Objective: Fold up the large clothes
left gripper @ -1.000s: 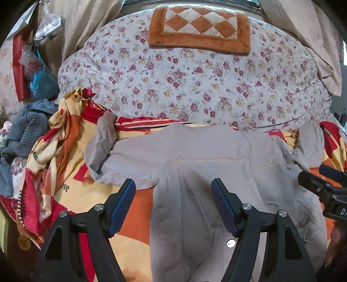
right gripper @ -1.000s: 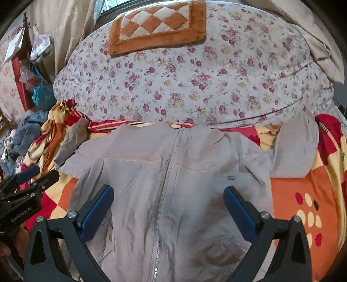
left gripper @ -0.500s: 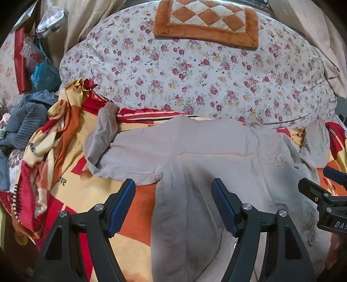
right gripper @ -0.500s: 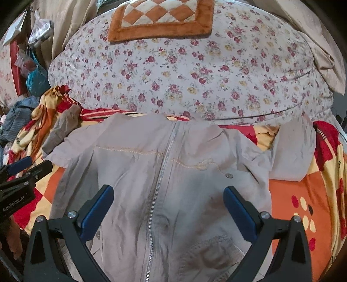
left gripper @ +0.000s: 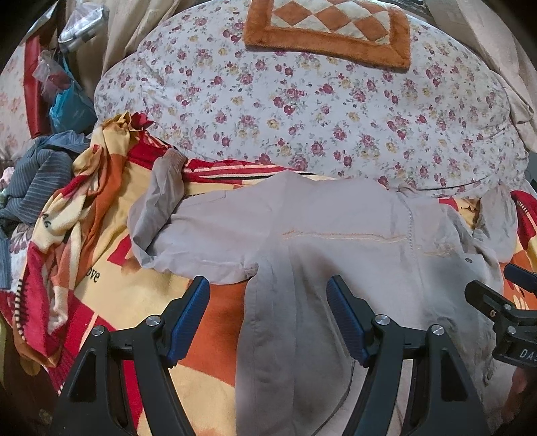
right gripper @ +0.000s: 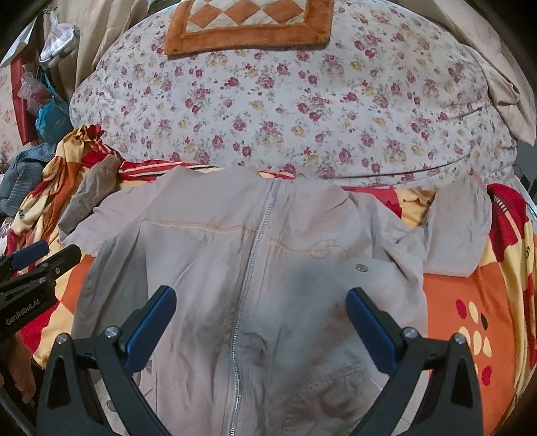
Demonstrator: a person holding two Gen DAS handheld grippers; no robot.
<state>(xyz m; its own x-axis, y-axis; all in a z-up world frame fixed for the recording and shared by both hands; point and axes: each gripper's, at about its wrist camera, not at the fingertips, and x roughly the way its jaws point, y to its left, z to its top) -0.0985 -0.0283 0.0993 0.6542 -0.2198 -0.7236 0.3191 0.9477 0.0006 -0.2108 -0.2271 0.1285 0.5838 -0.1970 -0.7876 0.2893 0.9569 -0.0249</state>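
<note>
A large beige zip-front jacket [right gripper: 235,268] lies face up on an orange, red and yellow blanket [right gripper: 470,302], its zipper [right gripper: 255,248] shut. Its left sleeve [left gripper: 161,201] bends up at the left; the right sleeve [right gripper: 459,228] folds up at the right. My left gripper [left gripper: 268,291] is open and empty above the jacket's left side seam [left gripper: 268,318]. My right gripper [right gripper: 261,302] is open and empty above the jacket's middle. Each gripper shows at the edge of the other's view, the right one [left gripper: 503,302] and the left one [right gripper: 37,265].
A big floral quilt mound [left gripper: 302,110] rises behind the jacket, with an orange checked cushion [left gripper: 329,26] on top. A heap of grey-blue striped clothes [left gripper: 37,174] and bunched blanket [left gripper: 84,187] lies at the left. Bags [left gripper: 67,100] hang at far left.
Both grippers have moved forward and slightly lower over the jacket, so it looks larger. The jacket has not moved and both grippers stay open.
</note>
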